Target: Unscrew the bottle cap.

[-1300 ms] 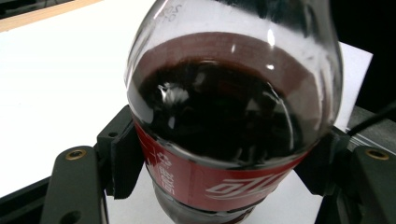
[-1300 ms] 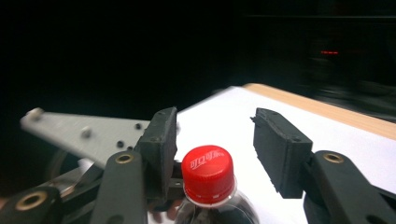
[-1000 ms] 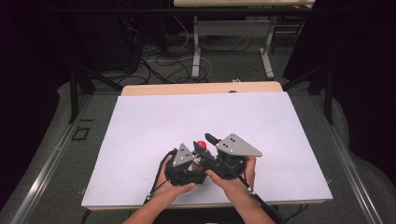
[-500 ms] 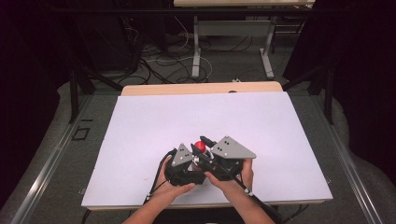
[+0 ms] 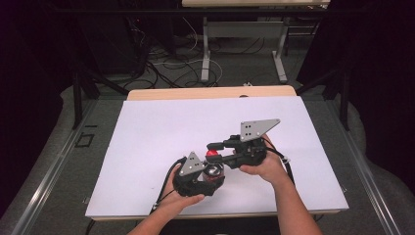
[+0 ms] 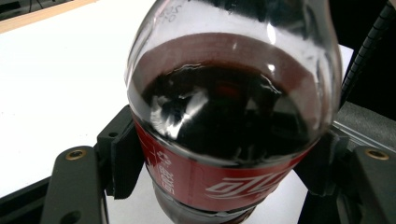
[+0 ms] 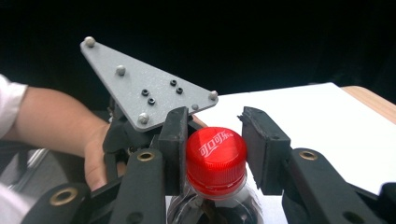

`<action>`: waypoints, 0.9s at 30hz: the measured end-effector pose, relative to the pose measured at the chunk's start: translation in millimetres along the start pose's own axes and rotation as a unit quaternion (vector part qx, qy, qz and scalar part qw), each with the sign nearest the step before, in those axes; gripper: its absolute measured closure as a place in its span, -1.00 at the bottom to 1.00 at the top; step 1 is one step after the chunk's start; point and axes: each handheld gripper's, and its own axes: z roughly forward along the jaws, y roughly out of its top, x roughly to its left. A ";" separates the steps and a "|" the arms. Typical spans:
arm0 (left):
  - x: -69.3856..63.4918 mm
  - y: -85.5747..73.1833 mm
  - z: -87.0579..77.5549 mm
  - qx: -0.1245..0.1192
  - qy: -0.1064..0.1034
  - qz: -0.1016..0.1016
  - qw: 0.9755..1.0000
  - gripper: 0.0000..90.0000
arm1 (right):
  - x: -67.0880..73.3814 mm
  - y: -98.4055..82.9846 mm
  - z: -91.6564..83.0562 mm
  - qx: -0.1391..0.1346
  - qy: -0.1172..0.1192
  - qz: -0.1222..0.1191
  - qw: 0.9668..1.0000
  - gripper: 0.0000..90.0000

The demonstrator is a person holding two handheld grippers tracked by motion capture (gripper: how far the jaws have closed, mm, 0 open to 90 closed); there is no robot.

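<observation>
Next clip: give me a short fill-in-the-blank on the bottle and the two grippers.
1. The left gripper is shut on the bottle's ____.
2. The bottle's cap is ____ in colour.
3. The cap sits between the jaws of the ____ gripper.
4. The drink inside looks ____.

Missing words: body; red; right; dark

Table [image 5: 147, 94], wooden, with pale top edge exposed at far side. White sheet [image 5: 156, 142] laid flat across nearly whole surface, reaching near edge. Bottle base not discernibly resting on sheet.
</observation>
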 end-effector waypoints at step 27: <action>0.8 0.7 -2.2 -0.001 0.025 -0.011 1.000 -0.35 | 76.2 1.5 37.0 -0.019 -0.346 0.046 0.937 0.36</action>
